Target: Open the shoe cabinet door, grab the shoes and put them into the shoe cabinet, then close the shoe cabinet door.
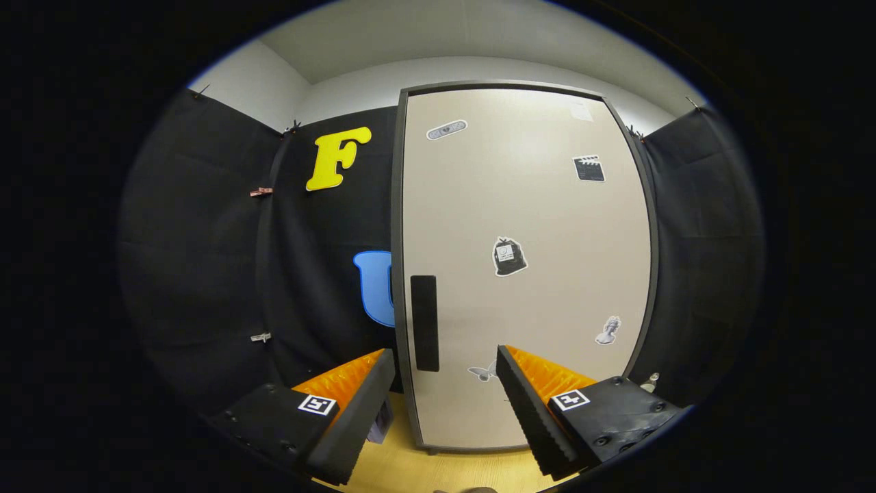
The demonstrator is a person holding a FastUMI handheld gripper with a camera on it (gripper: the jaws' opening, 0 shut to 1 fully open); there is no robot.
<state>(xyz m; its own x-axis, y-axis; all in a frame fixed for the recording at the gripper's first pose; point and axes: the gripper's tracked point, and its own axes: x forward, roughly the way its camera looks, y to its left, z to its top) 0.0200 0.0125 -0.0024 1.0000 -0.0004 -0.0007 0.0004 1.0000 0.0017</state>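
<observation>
Gripper (445, 404) w/ fingers spread wide, empty, facing the tall beige shoe cabinet door (523, 267), shut; its upright black slot handle (424, 323) sits just beyond, approx 11 o'clock, nearer left finger.

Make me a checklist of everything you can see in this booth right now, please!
Surface: pale wooden floor, bare where visible.
Job's things: tall beige shoe cabinet door with dark grey frame, shut; black vertical handle strip near its left edge; shoes not seen.
Clutter: small stickers on the door.
Grippers: orange-and-black gripper, jaws open, holding nothing, handle strip just ahead between them.
Cables: nothing seen.
Surroundings: black cloth wall, white walls and ceiling above.
</observation>
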